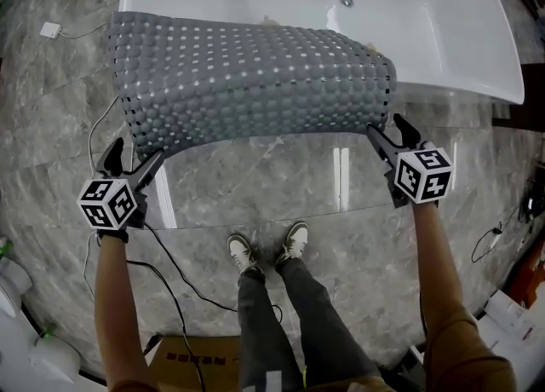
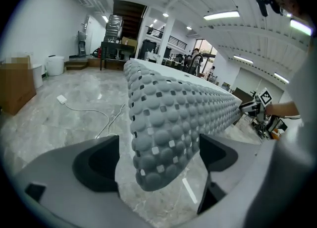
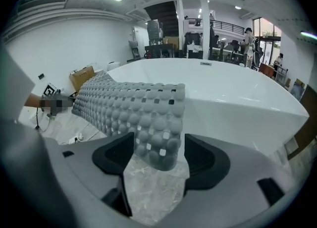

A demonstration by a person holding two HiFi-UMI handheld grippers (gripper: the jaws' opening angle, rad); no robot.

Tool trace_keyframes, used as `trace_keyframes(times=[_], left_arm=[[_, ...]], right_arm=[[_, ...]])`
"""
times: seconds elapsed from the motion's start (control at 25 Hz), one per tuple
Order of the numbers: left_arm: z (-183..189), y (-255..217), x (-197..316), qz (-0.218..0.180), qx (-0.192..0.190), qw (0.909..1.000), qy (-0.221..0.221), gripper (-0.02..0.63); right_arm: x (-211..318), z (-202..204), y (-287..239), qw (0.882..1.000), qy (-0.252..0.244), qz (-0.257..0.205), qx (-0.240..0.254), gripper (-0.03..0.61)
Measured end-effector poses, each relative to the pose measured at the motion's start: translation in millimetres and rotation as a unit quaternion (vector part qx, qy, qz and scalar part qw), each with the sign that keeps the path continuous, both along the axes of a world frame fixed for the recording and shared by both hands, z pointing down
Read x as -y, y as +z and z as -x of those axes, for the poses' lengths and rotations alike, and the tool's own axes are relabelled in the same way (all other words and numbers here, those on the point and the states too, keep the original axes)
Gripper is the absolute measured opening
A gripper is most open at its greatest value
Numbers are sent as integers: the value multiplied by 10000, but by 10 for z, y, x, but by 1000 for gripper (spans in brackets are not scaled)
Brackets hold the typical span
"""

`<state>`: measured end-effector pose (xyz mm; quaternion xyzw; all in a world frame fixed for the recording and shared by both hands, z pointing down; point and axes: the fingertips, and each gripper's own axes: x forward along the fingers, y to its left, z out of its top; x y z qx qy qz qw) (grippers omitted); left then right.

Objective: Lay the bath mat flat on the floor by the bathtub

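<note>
L hand-held gripper (image 1: 136,157) & R hand-held gripper (image 1: 387,126) sit open, grey bubbled rubber bath mat (image 1: 255,83) corners loose between jaws: back both off evenly.

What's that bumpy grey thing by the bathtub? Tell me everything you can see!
It's a grey bath mat, rubbery-looking, covered in round bumps with small square holes between them. It is spread wide but arched, not flat, above the stone-patterned floor in front of the white bathtub. Its two near corners sit between the open jaws of the left gripper and right gripper, unpinched. Whether its far edge touches the tub is unclear.
</note>
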<state>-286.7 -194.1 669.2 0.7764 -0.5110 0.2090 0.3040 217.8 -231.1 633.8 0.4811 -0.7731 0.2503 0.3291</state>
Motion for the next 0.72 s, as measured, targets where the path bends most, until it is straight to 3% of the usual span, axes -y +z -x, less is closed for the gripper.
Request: trace_keyframes(times=[0.24, 0.36, 0.48, 0.6, 0.72], left_arm=[[-9, 143, 146, -10, 2, 10000, -1, 494], [-45, 175, 318, -20, -364, 9993, -20, 503], [-37, 260, 331, 132, -855, 9962, -44, 565], [-59, 254, 320, 187, -1151, 9932, 35, 565], [-184, 292, 262, 292, -1026, 9939, 298, 542]], right_arm=[[66, 95, 101, 9998, -138, 101, 137, 333], [175, 100, 140, 9994, -96, 144, 306, 334], [179, 110, 209, 9981, -48, 261, 552, 334], [185, 148, 261, 9976, -138, 323, 604, 333], [187, 186, 315, 9988, -259, 250, 337, 333]])
